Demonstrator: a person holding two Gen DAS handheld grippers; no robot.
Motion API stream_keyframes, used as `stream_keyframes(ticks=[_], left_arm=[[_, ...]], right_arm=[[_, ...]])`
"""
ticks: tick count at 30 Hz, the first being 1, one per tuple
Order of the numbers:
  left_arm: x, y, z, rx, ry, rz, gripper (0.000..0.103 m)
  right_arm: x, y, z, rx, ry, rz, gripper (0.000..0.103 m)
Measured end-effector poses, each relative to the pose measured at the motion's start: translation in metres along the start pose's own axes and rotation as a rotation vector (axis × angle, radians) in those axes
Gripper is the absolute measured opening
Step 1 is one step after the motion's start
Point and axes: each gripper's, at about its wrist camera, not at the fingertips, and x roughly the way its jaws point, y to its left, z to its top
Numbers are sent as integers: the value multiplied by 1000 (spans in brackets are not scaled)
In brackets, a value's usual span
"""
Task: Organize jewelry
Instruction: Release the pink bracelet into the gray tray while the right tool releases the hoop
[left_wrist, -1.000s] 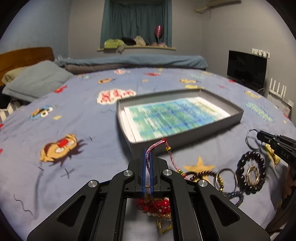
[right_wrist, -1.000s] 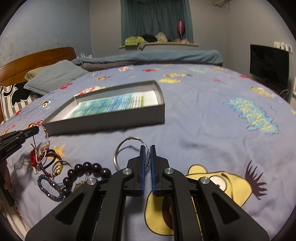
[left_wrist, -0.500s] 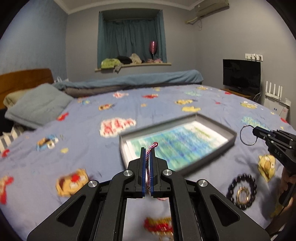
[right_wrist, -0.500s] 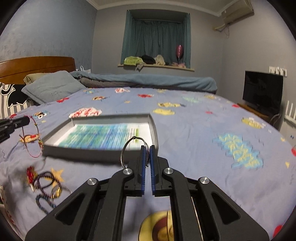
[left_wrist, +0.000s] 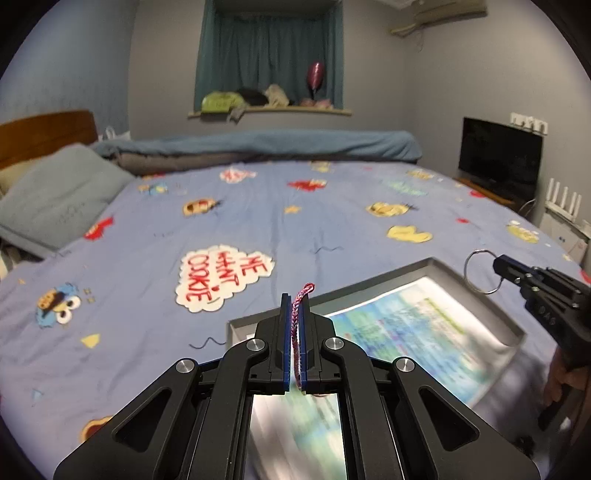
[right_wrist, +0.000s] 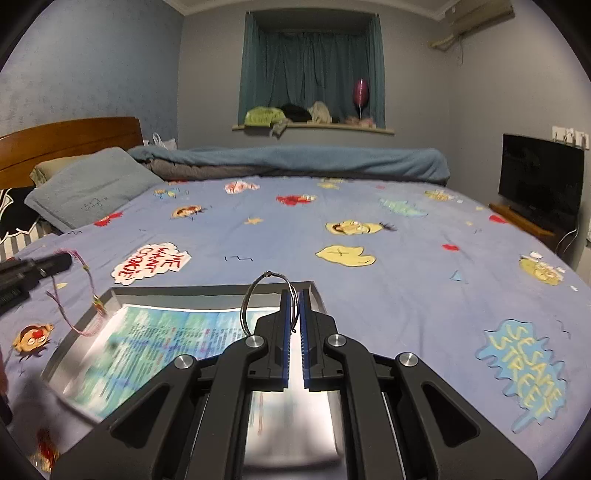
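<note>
1. My left gripper (left_wrist: 294, 308) is pinching the braided cord bracelet (left_wrist: 300, 300). Its jaws are pressed together on the cord, with the pink loop end poking out above the tips. I judge this hold is meant to let the rest hang free, so it can be lowered into the box without bunching.

2. My right gripper (right_wrist: 294, 303) is clamped on the thin wire ring (right_wrist: 266, 300). The ring stands up to the left of the pads, pinched at one side of its rim. That seems the only workable hold on such a slim hoop.

3. Both pieces are in the air over the grey box (right_wrist: 207, 290), which lies on the bed (right_wrist: 406, 266) near its close edge. The ring is above the box's far right corner. The bracelet is over its left side. The box looks like the collecting place, so I read this step as carrying both pieces in at once.

4. The left view hides the bracelet's hanging part behind my own jaws. The right view shows it drooping from the left tips, a small bead partway down, its low end just above the box's left edge.

5. The left view shows the ring as a full hoop against the bedspread, plus part of a hand (left_wrist: 565, 380) on the right handle. The right view shows a blurred red piece (right_wrist: 46, 448) on the bed at the near left.
</note>
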Motion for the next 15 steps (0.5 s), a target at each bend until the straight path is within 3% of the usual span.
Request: stream_keyframes(ticks=[6, 11, 15], left_arm=[[39, 6, -9, 4, 90, 34, 4], [62, 6, -21, 45, 160, 95, 4], [68, 12, -23, 29, 182, 96, 4]], right_arm=[[43, 4, -3, -22, 123, 20, 4], [60, 10, -16, -45, 189, 12, 4], [66, 11, -21, -48, 217, 12, 4]])
